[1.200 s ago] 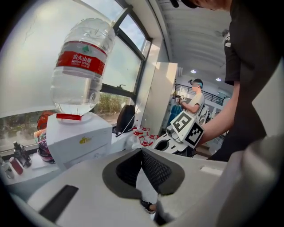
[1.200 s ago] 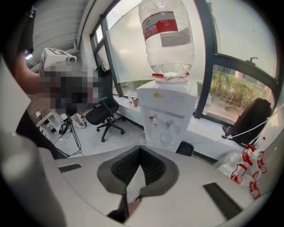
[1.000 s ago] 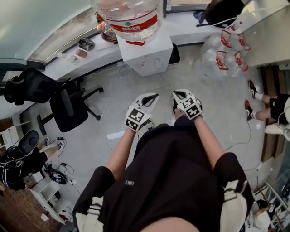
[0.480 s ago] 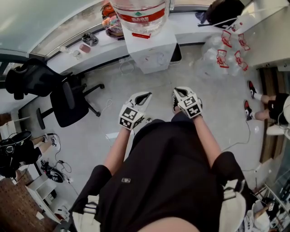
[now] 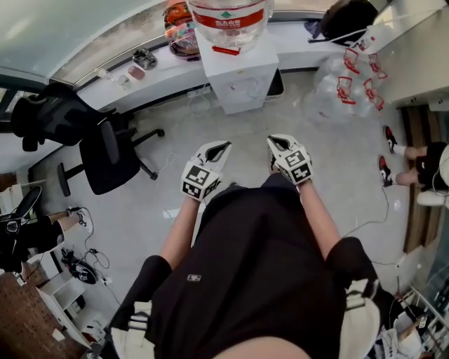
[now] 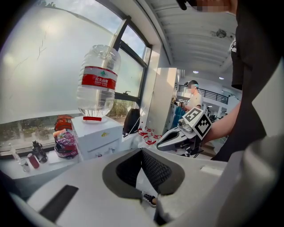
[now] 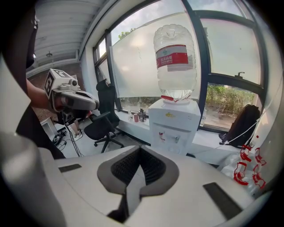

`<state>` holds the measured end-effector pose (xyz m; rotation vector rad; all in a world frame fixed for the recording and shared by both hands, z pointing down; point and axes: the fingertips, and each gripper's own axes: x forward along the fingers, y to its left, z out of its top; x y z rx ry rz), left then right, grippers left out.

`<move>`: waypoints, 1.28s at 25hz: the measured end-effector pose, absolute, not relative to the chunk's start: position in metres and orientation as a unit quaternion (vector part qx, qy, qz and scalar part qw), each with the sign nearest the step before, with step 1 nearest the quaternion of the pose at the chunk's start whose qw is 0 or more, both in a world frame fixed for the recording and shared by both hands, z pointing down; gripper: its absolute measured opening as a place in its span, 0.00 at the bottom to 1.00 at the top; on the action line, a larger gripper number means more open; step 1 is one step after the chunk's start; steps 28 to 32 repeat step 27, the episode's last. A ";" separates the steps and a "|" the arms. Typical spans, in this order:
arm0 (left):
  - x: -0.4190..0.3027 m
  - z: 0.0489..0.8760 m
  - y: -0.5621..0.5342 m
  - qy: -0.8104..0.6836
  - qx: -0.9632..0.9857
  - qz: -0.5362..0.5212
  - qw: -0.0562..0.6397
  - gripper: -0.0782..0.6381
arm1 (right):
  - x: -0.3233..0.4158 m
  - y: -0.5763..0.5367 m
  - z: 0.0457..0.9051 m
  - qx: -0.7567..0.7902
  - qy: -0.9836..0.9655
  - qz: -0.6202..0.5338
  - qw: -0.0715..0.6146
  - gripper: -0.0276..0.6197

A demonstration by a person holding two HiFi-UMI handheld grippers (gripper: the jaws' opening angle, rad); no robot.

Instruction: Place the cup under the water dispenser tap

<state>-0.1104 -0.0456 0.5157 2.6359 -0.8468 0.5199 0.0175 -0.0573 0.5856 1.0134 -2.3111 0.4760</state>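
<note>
Both shut, both empty: left tool (image 5: 222, 147) and right tool (image 5: 275, 142); one water dispenser (image 5: 242, 77) at twelve o'clock, one bottle (image 5: 230, 15) on top.

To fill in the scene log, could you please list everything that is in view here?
water dispenser: one, white, against the window ledge ahead of the person
water bottle: one, clear with a red label, upside down on top of the dispenser
snack bags: a small pile, red and mixed colours, on the ledge left of the dispenser
black bag: one, on the ledge right of the dispenser
empty jugs: several, clear with red handles, on the floor right of the dispenser
office chair: one plainly seen, black, on the floor at left
seated person: one, at the right edge
cup: none seen
left tongs: white, shut, empty
right tongs: white, shut, empty
</note>
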 end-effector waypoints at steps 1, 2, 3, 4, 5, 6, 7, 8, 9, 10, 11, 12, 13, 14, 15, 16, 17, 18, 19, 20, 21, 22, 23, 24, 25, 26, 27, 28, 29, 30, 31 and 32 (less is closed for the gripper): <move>-0.113 0.515 -0.043 -0.298 0.923 0.182 0.162 0.11 | 0.013 -0.057 0.582 0.379 -0.866 0.172 0.276 0.04; -0.116 0.515 -0.040 -0.298 0.923 0.182 0.161 0.11 | 0.010 -0.055 0.579 0.379 -0.869 0.169 0.271 0.04; -0.119 0.514 -0.038 -0.299 0.923 0.182 0.160 0.11 | 0.007 -0.052 0.579 0.377 -0.869 0.171 0.270 0.04; -0.122 0.514 -0.035 -0.300 0.923 0.182 0.158 0.11 | 0.005 -0.048 0.581 0.376 -0.869 0.173 0.270 0.04; -0.125 0.514 -0.032 -0.301 0.923 0.182 0.158 0.11 | 0.003 -0.046 0.582 0.377 -0.869 0.174 0.269 0.04; -0.128 0.514 -0.030 -0.302 0.922 0.182 0.157 0.11 | 0.001 -0.043 0.583 0.377 -0.869 0.174 0.270 0.04; -0.131 0.514 -0.027 -0.303 0.922 0.182 0.158 0.11 | -0.001 -0.041 0.583 0.378 -0.868 0.173 0.270 0.04; -0.134 0.515 -0.025 -0.305 0.921 0.182 0.158 0.11 | -0.004 -0.041 0.581 0.380 -0.869 0.170 0.269 0.04; -0.138 0.517 -0.023 -0.307 0.920 0.183 0.159 0.11 | -0.007 -0.040 0.580 0.381 -0.869 0.167 0.267 0.04; -0.142 0.518 -0.022 -0.310 0.919 0.183 0.160 0.11 | -0.009 -0.040 0.579 0.381 -0.870 0.166 0.266 0.04; -0.145 0.519 -0.021 -0.313 0.918 0.182 0.162 0.11 | -0.011 -0.038 0.580 0.379 -0.870 0.167 0.267 0.04; -0.149 0.520 -0.021 -0.317 0.916 0.181 0.164 0.11 | -0.012 -0.035 0.582 0.377 -0.869 0.171 0.270 0.04; -0.152 0.520 -0.021 -0.320 0.915 0.180 0.166 0.11 | -0.012 -0.033 0.583 0.376 -0.868 0.173 0.273 0.04; -0.154 0.520 -0.022 -0.323 0.914 0.180 0.166 0.11 | -0.011 -0.033 0.583 0.376 -0.868 0.172 0.274 0.04; -0.156 0.520 -0.023 -0.325 0.914 0.180 0.166 0.11 | -0.012 -0.034 0.581 0.376 -0.869 0.169 0.273 0.04; -0.158 0.519 -0.024 -0.326 0.913 0.180 0.165 0.11 | -0.012 -0.035 0.579 0.377 -0.870 0.166 0.272 0.04; -0.159 0.519 -0.025 -0.327 0.913 0.180 0.164 0.11 | -0.011 -0.036 0.579 0.377 -0.870 0.165 0.272 0.04; -0.159 0.518 -0.026 -0.327 0.913 0.179 0.163 0.11 | -0.011 -0.036 0.580 0.377 -0.869 0.165 0.275 0.04; -0.159 0.518 -0.027 -0.328 0.914 0.178 0.163 0.11 | -0.010 -0.036 0.580 0.377 -0.869 0.164 0.276 0.04; -0.159 0.517 -0.028 -0.328 0.914 0.177 0.163 0.11 | -0.010 -0.037 0.581 0.376 -0.869 0.164 0.277 0.04; -0.159 0.517 -0.029 -0.328 0.914 0.176 0.162 0.11 | -0.010 -0.036 0.582 0.374 -0.869 0.165 0.280 0.04; -0.158 0.517 -0.030 -0.327 0.914 0.175 0.162 0.11 | -0.009 -0.036 0.584 0.373 -0.867 0.168 0.284 0.04; -0.157 0.516 -0.030 -0.327 0.914 0.175 0.162 0.11 | -0.008 -0.036 0.586 0.372 -0.866 0.169 0.287 0.04; -0.155 0.516 -0.031 -0.326 0.915 0.174 0.162 0.11 | -0.007 -0.037 0.586 0.372 -0.867 0.167 0.288 0.04; -0.153 0.516 -0.031 -0.324 0.916 0.175 0.161 0.11 | -0.007 -0.039 0.585 0.373 -0.868 0.163 0.286 0.04; -0.151 0.515 -0.032 -0.323 0.916 0.175 0.160 0.11 | -0.007 -0.041 0.583 0.374 -0.869 0.159 0.283 0.04; -0.149 0.515 -0.032 -0.321 0.917 0.175 0.159 0.11 | -0.007 -0.044 0.580 0.375 -0.870 0.155 0.281 0.04; -0.149 0.515 -0.032 -0.321 0.917 0.175 0.159 0.11 | -0.007 -0.044 0.580 0.375 -0.870 0.155 0.281 0.04; -0.149 0.515 -0.032 -0.321 0.917 0.175 0.159 0.11 | -0.007 -0.044 0.580 0.375 -0.870 0.155 0.281 0.04; -0.149 0.515 -0.032 -0.321 0.917 0.175 0.159 0.11 | -0.007 -0.044 0.580 0.375 -0.870 0.155 0.281 0.04; -0.149 0.515 -0.032 -0.321 0.917 0.175 0.159 0.11 | -0.007 -0.044 0.580 0.375 -0.870 0.155 0.281 0.04; -0.149 0.515 -0.032 -0.321 0.917 0.175 0.159 0.11 | -0.007 -0.044 0.580 0.375 -0.870 0.155 0.281 0.04</move>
